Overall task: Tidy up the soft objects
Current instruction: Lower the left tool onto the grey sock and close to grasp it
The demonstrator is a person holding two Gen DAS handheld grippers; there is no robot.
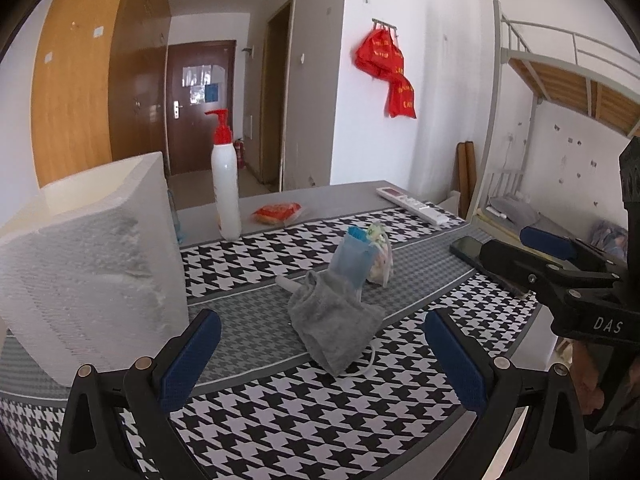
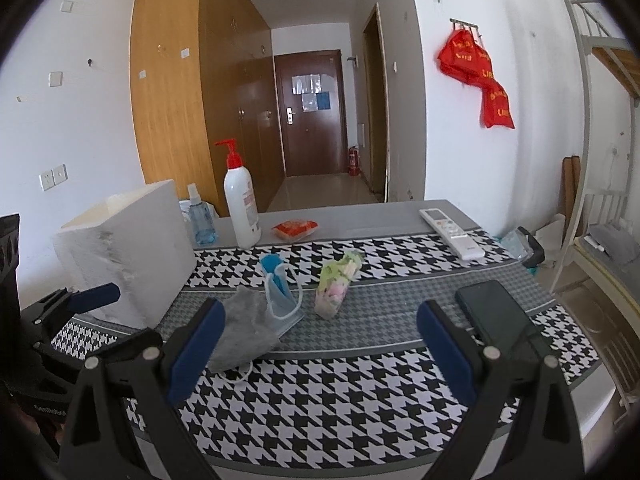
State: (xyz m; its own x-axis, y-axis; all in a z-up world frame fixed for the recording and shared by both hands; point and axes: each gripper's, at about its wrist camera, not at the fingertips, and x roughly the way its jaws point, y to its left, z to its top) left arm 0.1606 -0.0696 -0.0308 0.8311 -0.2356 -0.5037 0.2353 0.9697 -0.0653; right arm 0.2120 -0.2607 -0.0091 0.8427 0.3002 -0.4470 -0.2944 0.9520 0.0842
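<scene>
The open-topped white foam box (image 2: 128, 248) stands at the table's left, likely the bin, while the grey fleece cloth (image 2: 244, 332), blue face mask (image 2: 280, 292) and clear pouch of pastel bits (image 2: 338, 284) cluster mid-table (unsorted), ahead of the left gripper (image 1: 322, 354) and right gripper (image 2: 320, 344), both empty, jaws wide.

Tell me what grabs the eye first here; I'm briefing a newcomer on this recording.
The bold black-and-white houndstooth tablecloth dominates, with a small heap at its centre: a grey fuzzy cloth and a blue face mask overlapping it, a clear pouch of pastel items just right. A white foam box looms at left, and red bags hang on the far wall.
</scene>
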